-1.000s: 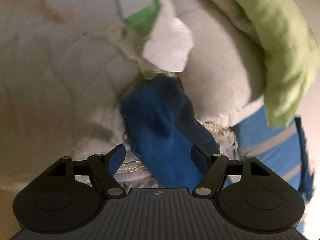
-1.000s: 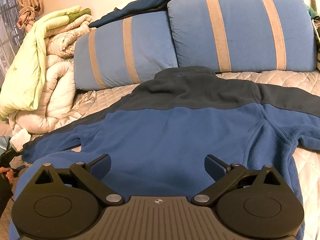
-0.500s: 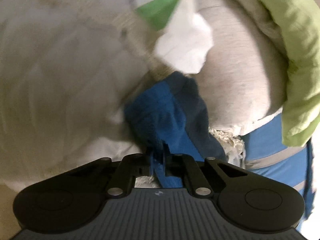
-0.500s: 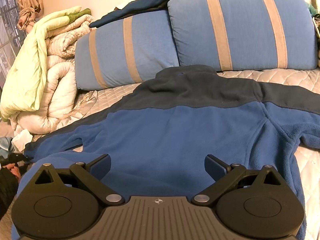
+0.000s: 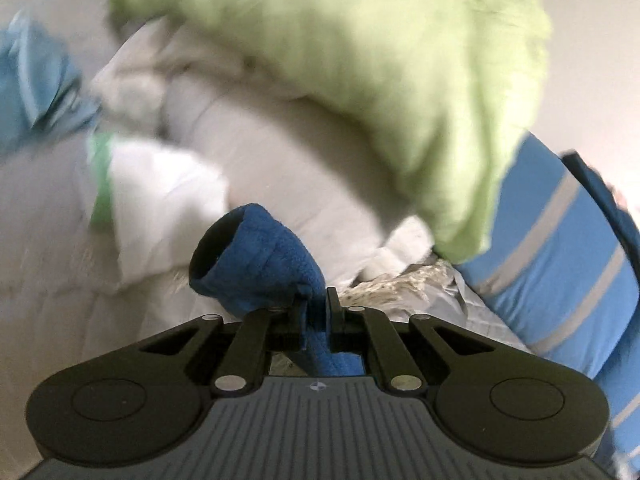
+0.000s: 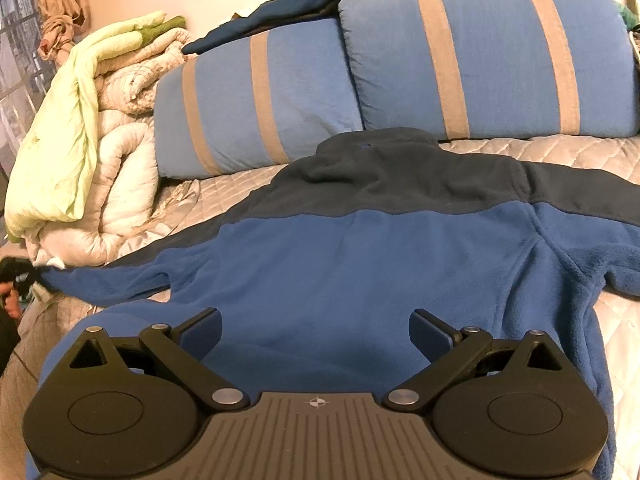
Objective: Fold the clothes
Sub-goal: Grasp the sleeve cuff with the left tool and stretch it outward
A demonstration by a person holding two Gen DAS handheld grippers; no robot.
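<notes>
Left tongs point(image 5: 316, 312) clamped tight on the cuff point(image 5: 256, 264) of the fleece's sleeve; cuff mouth gapes open just ahead of the fingers, lifted clear of the bed. Behind it, blurred: white duvet point(image 5: 280, 152), green blanket point(image 5: 380, 60) draped over it, striped pillow point(image 5: 560, 248) to the right.

Right tongs point(image 6: 316, 330) wide apart, nothing between them, hovering over the lower back of the fleece point(image 6: 340, 280). Fleece lies flat on the quilted bed point(image 6: 540, 152), back up, dark collar toward two striped pillows, both sleeves spread outward. Left sleeve runs to the frame's left edge, where a hand point(image 6: 10, 296) and the other tool show.
</notes>
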